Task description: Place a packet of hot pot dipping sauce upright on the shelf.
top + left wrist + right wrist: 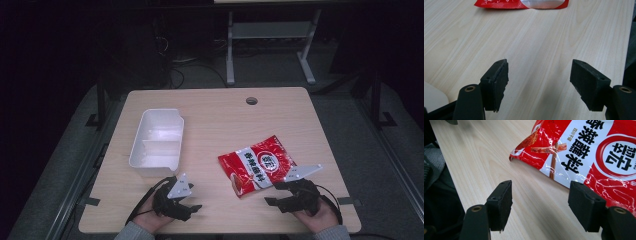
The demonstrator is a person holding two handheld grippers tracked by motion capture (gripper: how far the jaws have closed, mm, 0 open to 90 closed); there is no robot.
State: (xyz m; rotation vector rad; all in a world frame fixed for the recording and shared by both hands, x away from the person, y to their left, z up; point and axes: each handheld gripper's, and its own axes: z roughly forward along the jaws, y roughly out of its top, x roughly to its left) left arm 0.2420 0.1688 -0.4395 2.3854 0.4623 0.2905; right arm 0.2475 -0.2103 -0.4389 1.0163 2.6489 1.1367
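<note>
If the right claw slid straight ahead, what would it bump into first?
Probably the red snack bag: it lies flat right ahead of the open right claw, its near edge almost between the jaws.

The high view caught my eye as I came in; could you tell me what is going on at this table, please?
A person holds a two-jaw gripper in each hand at the near edge of a wooden table. Both are open and empty. The right gripper sits just beside the near edge of a red snack packet lying flat, not gripping it. The left gripper hovers over bare wood in front of an empty white divided container. Nothing has been picked up.
</note>
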